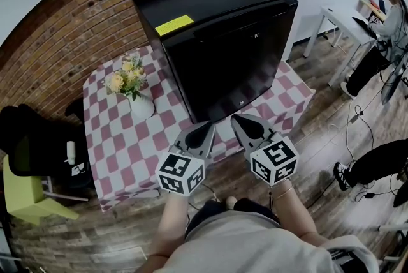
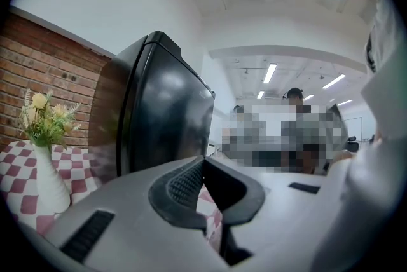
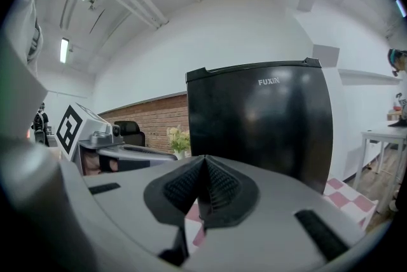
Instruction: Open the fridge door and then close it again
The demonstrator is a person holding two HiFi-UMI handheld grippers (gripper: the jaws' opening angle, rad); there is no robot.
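A black mini fridge [image 1: 220, 42] stands on a table with a red-and-white checked cloth [image 1: 127, 138]; its door is closed, facing me. My left gripper [image 1: 208, 127] hovers in front of the door's lower left part, jaws shut and empty. My right gripper [image 1: 237, 118] is beside it, also shut with nothing between its pads, a short way off the door's lower edge. In the left gripper view the fridge [image 2: 159, 112] shows from its left side, past the shut left gripper [image 2: 203, 159]. In the right gripper view the fridge door [image 3: 264, 118] fills the middle beyond the right gripper [image 3: 203, 158].
A white vase of yellow flowers [image 1: 132, 90] stands on the table left of the fridge. A brick wall [image 1: 57, 29] runs behind. A black chair [image 1: 35, 141] and a green stool [image 1: 25, 192] stand at the left. White desks and seated people [image 1: 382, 16] are at the right.
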